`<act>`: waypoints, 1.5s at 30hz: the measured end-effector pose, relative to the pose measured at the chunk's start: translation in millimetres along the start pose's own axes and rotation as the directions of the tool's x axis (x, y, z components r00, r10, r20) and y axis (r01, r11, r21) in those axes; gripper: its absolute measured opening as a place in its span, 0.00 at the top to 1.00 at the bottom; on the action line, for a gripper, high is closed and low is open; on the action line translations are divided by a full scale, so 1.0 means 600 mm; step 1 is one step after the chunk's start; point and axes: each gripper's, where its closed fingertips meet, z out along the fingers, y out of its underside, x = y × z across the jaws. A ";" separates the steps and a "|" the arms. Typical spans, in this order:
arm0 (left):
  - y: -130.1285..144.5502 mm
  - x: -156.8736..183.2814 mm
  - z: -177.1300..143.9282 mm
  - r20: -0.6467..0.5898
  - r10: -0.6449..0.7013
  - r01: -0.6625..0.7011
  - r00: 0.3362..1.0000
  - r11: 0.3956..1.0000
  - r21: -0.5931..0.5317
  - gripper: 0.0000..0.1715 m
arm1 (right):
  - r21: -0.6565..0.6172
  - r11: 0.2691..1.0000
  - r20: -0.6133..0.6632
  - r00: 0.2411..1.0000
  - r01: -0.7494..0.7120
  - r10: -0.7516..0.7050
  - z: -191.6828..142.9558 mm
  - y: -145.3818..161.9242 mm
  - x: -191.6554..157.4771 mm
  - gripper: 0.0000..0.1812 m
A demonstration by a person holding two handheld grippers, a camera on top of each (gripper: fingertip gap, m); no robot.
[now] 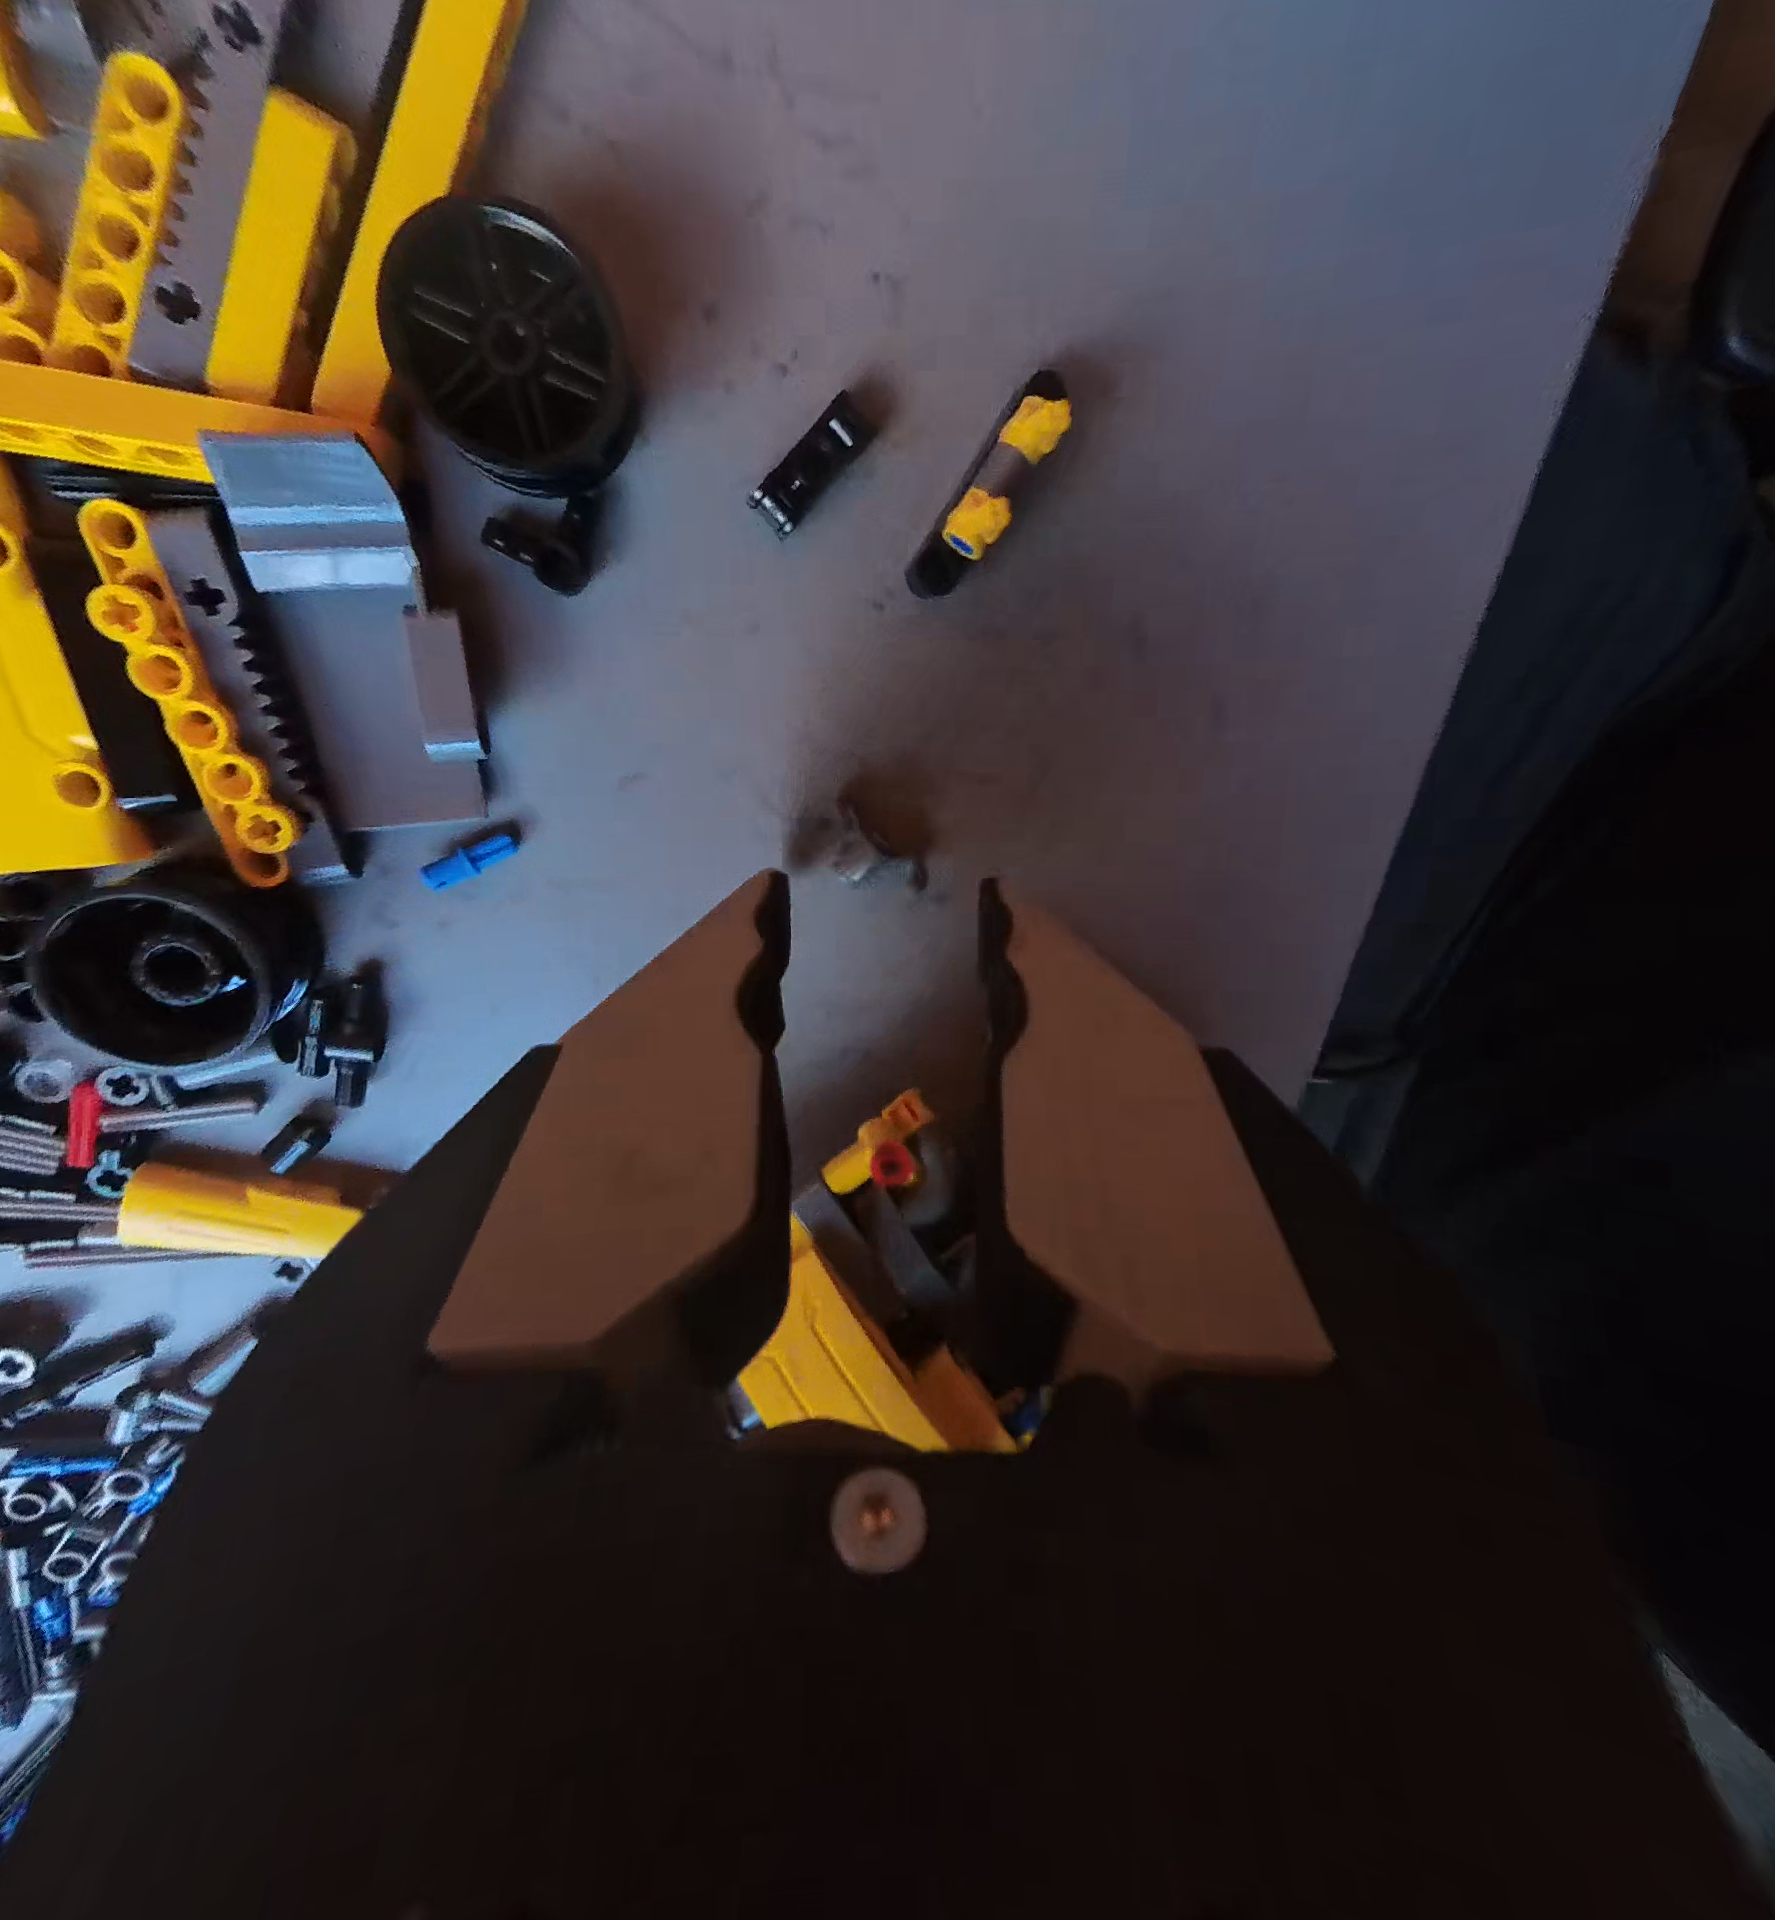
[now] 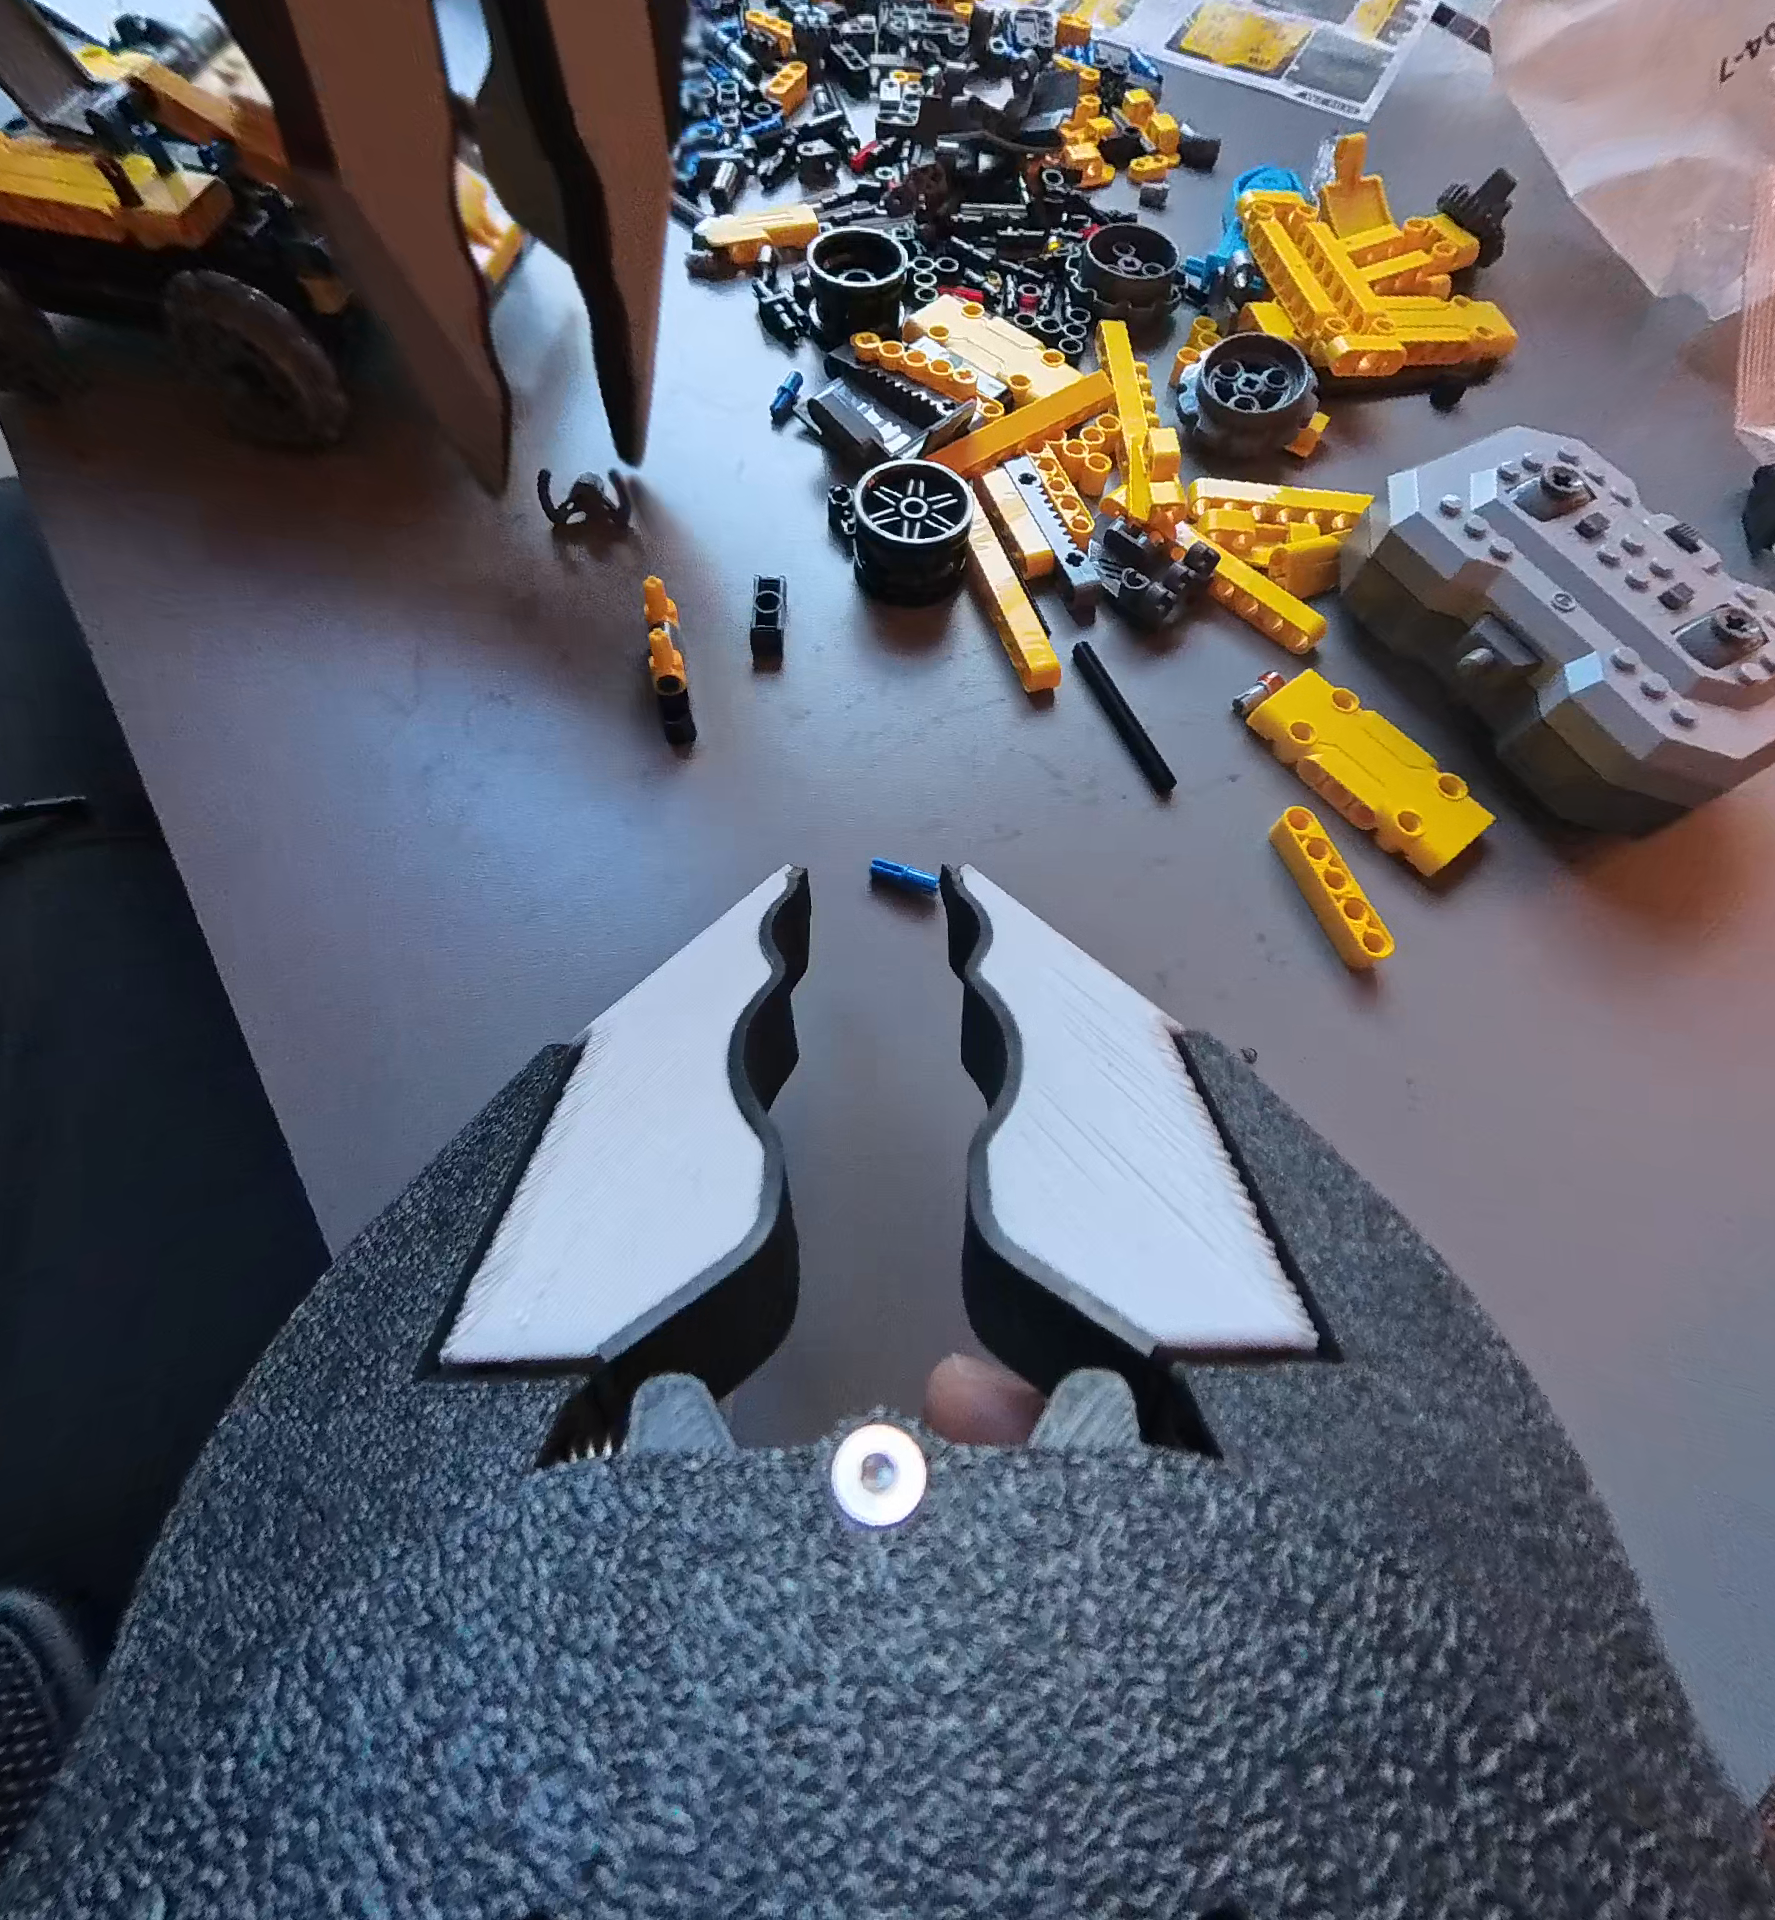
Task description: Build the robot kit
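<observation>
In your left wrist view, the left gripper (image 1: 883, 883) hangs with jaws parted and empty over the grey table (image 1: 1122, 260), a small dark curved piece (image 1: 867, 836) just beyond its tips. Two black wheels (image 1: 504, 332) lie at left.

In your right wrist view, your right gripper (image 2: 875, 883) is spread and empty, one blue pin (image 2: 902, 876) between its tips. Four wheels (image 2: 912, 530) sit among the loose yellow beams (image 2: 1330, 888); one grey block (image 2: 1589, 623) lies right.

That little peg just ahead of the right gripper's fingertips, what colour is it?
The peg is blue; right wrist view shows it best.
</observation>
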 end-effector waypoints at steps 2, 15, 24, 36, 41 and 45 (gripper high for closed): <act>-0.003 -0.004 0.005 -0.002 -0.001 0.001 1.000 1.000 -0.006 0.85 | 0.007 1.000 0.001 1.000 0.005 -0.005 -0.001 -0.001 -0.001 0.86; -0.009 0.065 0.030 0.073 0.734 -0.732 0.675 0.679 -0.062 0.93 | 0.049 0.998 0.145 0.988 0.050 -0.057 0.055 -0.069 -0.153 0.90; -0.022 0.066 0.034 0.103 0.785 -0.778 0.611 0.620 -0.101 1.00 | -0.024 0.995 0.097 0.991 0.095 -0.092 0.095 -0.066 -0.172 0.90; -0.024 0.068 0.034 0.262 0.795 -0.789 0.547 0.594 -0.157 0.97 | -0.060 0.960 0.001 0.962 0.274 -0.275 0.098 -0.057 -0.182 0.98; -0.011 0.066 0.021 0.226 0.697 -0.700 0.680 0.709 -0.081 0.88 | -0.083 0.891 -0.034 0.893 0.446 -0.450 0.093 -0.047 -0.188 0.99; -0.014 0.093 0.007 0.116 0.616 -0.623 0.779 0.781 0.038 0.87 | -0.182 0.747 -0.065 0.750 0.640 -0.659 0.087 -0.032 -0.183 0.99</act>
